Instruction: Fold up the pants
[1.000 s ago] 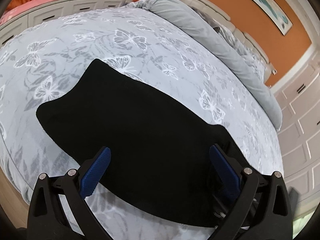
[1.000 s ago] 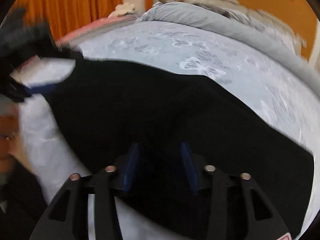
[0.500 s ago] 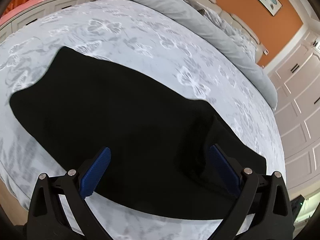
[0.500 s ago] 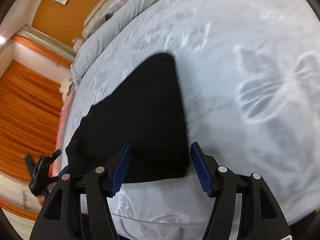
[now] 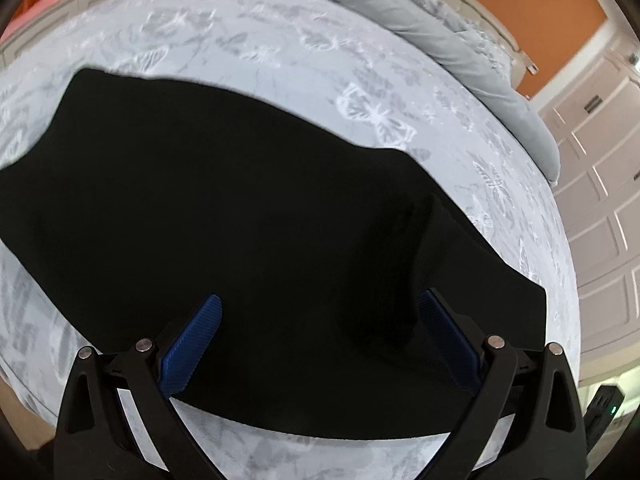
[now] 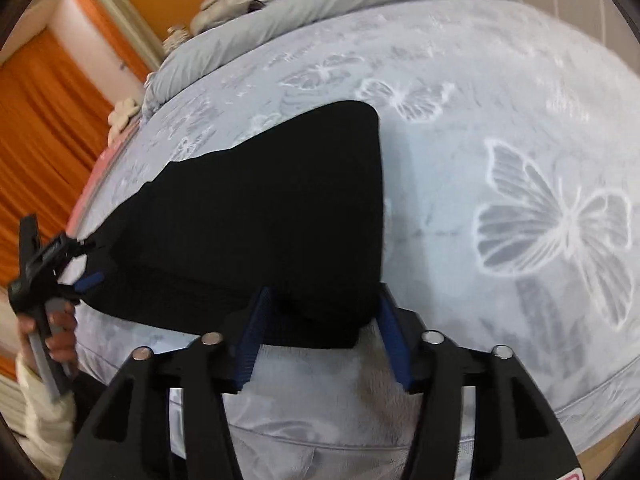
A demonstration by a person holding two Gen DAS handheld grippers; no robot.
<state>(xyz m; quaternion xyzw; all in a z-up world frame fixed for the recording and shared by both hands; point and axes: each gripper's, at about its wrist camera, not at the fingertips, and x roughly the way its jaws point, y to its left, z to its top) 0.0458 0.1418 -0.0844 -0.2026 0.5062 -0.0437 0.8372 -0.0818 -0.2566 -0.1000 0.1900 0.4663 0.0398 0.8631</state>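
Claws at the near edge of black pants on a butterfly-print bed.

Right claw [image 6: 320, 320], jaws closing, straddles the near corner of the folded black pants [image 6: 260, 220], blue pads just beside the cloth, not yet pressing it. Left claw [image 5: 320, 340] stands spread wide over the pants' near hem, gripping nothing; a hand [image 6: 52, 332] in a cream sleeve carries it. Pants lie flat on the pale bedspread [image 6: 520, 140]. Beyond: a rolled grey duvet [image 5: 440, 32], orange curtains [image 6: 44, 128], white panelled wardrobe doors [image 5: 600, 168]. Nothing lies between claws and cloth.
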